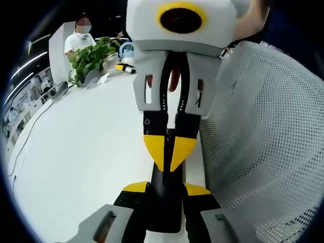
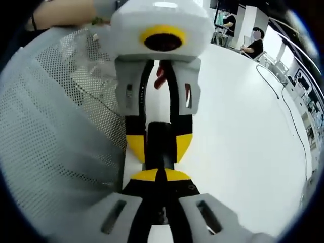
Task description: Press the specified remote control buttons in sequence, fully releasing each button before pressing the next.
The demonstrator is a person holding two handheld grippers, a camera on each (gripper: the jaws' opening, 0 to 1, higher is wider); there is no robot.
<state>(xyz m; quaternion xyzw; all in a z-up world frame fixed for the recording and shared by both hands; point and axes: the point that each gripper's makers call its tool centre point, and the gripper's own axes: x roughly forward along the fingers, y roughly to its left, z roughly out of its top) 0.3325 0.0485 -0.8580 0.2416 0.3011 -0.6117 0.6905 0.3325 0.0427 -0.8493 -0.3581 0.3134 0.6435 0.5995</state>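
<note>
**Both grippers meet nose to nose over the white table**

In the left gripper view, my left gripper (image 1: 164,190) holds a dark, slim remote control (image 1: 164,202) clamped between its jaws, above the white table (image 1: 86,152). The right gripper (image 1: 169,157) faces it, yellow tips together, touching the remote's far end. A mesh chair back (image 1: 263,142) stands alongside.

In the right gripper view, my yellow tips (image 2: 161,175) sit closed against the remote (image 2: 161,144), which the left gripper (image 2: 159,144) clamps.
</note>
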